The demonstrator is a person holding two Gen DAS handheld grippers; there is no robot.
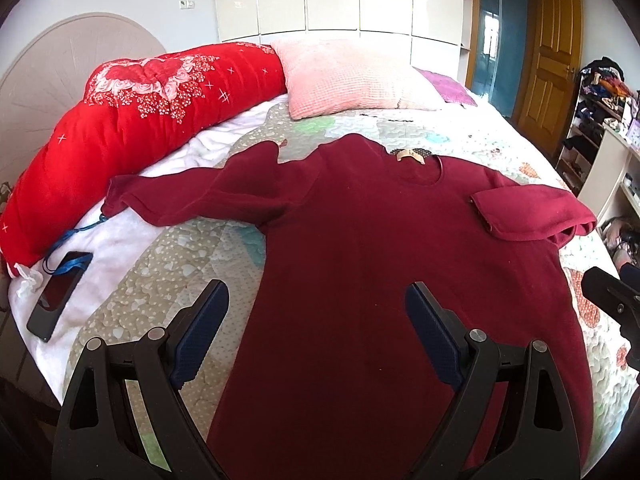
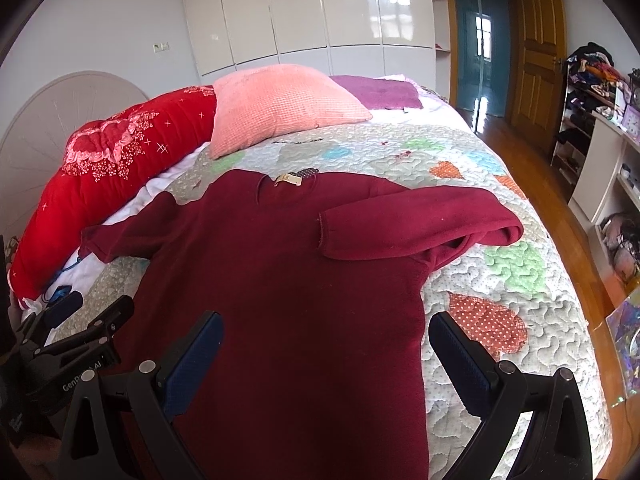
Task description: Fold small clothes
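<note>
A patchwork quilt (image 2: 500, 264) covers the bed. Along its head edge lie a red floral duvet (image 1: 132, 136), a pink pillow (image 2: 280, 108) and a purple cushion (image 2: 380, 92). A phone (image 1: 60, 294) on a blue lanyard (image 1: 86, 230) rests near the left edge. White wardrobes (image 2: 320, 8), a wooden door (image 2: 540, 52) and cluttered shelves (image 2: 588, 92) stand behind.

Glossy white wardrobes (image 2: 320, 12) fill the upper centre, a wooden door (image 2: 538, 40) upper right, wood floor (image 2: 560, 208) at right.
</note>
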